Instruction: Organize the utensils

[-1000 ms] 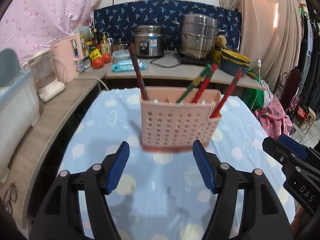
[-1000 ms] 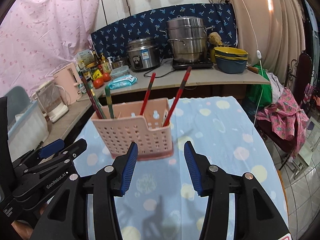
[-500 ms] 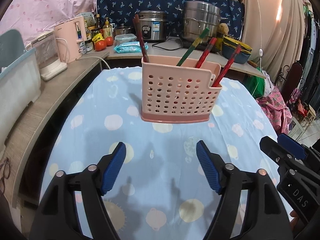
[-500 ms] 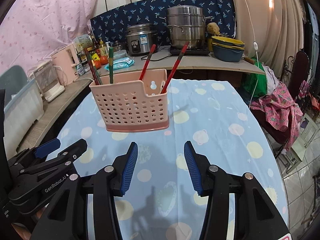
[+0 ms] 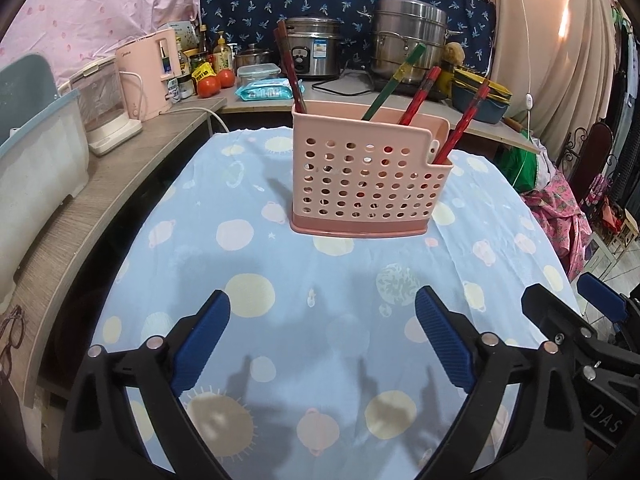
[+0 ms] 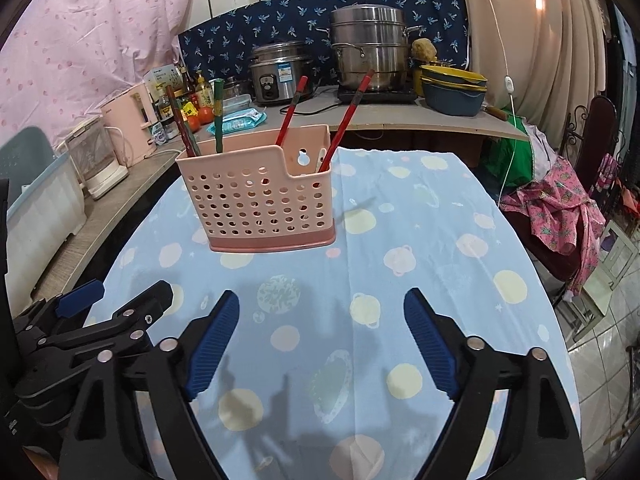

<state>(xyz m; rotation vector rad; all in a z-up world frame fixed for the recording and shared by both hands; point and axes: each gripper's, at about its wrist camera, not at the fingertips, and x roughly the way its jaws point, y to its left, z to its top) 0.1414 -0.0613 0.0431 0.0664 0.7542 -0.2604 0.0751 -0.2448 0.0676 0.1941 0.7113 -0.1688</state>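
Observation:
A pink perforated utensil holder (image 5: pixel 366 182) stands upright on the blue spotted tablecloth (image 5: pixel 280 280); it also shows in the right wrist view (image 6: pixel 260 204). Several chopsticks stand in it: dark red ones (image 5: pixel 290 76) at the left, a green one (image 5: pixel 394 82), red ones (image 5: pixel 460 124) at the right. My left gripper (image 5: pixel 322 340) is open and empty, well short of the holder. My right gripper (image 6: pixel 322 338) is open and empty, also short of it. Each gripper shows at the edge of the other's view.
A wooden counter (image 5: pixel 100 200) runs along the left with a pink kettle (image 5: pixel 146 76), a clear appliance and a plastic bin (image 5: pixel 36 152). Behind stand a rice cooker (image 6: pixel 280 76), a steel steamer pot (image 6: pixel 370 50) and stacked bowls (image 6: pixel 454 88). A chair with pink cloth (image 6: pixel 560 216) is right.
Both grippers have drawn back from the holder toward the near table edge and opened wider. The holder now looks farther away and has not moved.

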